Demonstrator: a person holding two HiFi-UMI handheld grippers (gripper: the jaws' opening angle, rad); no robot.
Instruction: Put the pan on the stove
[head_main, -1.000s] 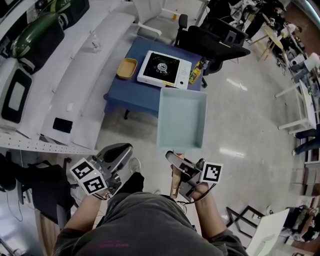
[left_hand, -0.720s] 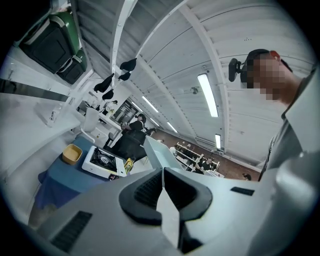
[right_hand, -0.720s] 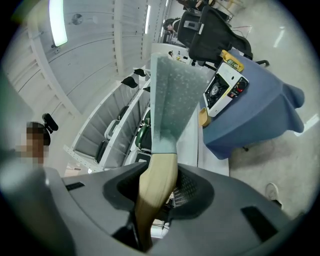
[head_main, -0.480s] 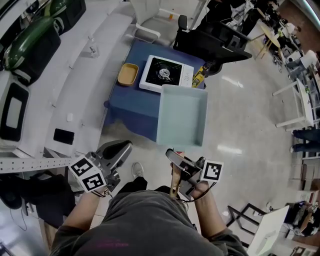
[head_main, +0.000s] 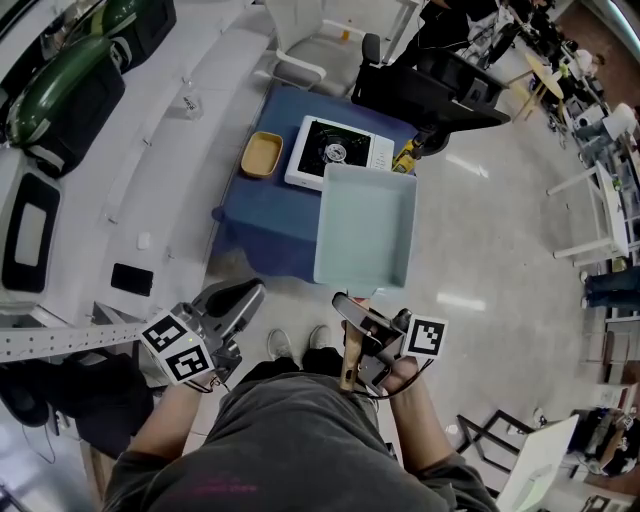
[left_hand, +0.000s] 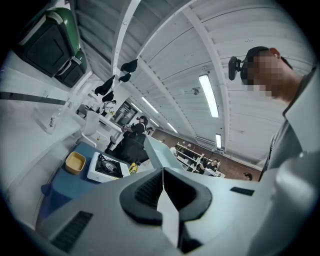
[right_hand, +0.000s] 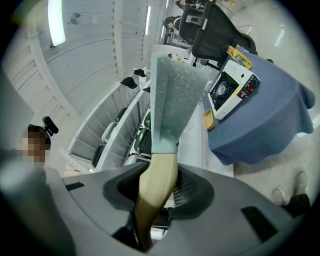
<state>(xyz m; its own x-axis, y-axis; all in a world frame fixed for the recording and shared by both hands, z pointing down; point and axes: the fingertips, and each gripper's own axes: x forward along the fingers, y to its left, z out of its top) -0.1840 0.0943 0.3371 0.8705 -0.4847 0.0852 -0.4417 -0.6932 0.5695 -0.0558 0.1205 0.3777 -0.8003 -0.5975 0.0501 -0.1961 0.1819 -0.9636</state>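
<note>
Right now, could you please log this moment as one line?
pan: held aloft, not yet on stove | right hand-held gripper: shut on pan | left hand-held gripper: shut, empty | stove: on blue table

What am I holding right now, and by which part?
Right gripper holds the pan by its wooden handle; left gripper is shut on nothing.

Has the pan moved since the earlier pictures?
Yes. The pan has come nearer the stove: its far rim now overlaps the stove's near edge in the head view.
</note>
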